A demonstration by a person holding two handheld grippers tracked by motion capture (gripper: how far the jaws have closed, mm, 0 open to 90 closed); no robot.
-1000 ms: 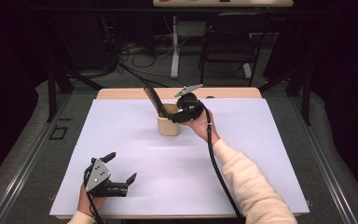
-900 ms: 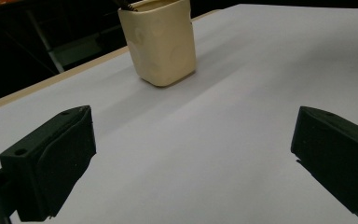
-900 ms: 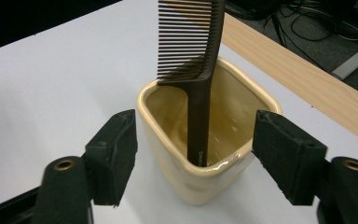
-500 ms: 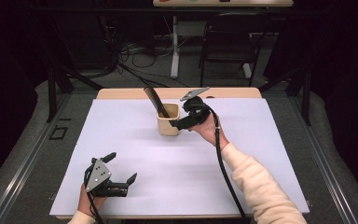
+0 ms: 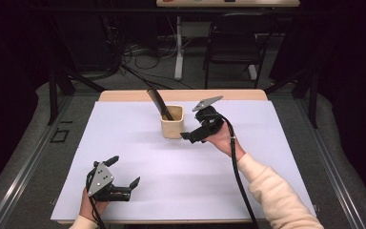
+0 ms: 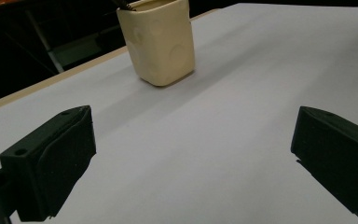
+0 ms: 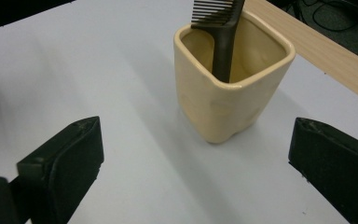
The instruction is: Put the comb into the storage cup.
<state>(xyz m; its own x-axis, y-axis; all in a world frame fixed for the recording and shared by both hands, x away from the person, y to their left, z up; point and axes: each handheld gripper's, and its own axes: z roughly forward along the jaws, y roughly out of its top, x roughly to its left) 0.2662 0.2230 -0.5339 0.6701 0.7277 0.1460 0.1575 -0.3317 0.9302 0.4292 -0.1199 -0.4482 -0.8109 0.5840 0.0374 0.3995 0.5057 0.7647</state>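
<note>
White table: comb stood in cup; your right gripper, jaws just opened and empty, should withdraw; left gripper lay open.

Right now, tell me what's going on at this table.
A person works with a gripper in each hand. A dark comb stands handle-down in a cream cup on the white table. The right gripper sits just beside the cup; its jaws have just been opening, with nothing between them, so the comb looks freshly dropped in. The left gripper rests open near the table's front edge, holding nothing.
</note>
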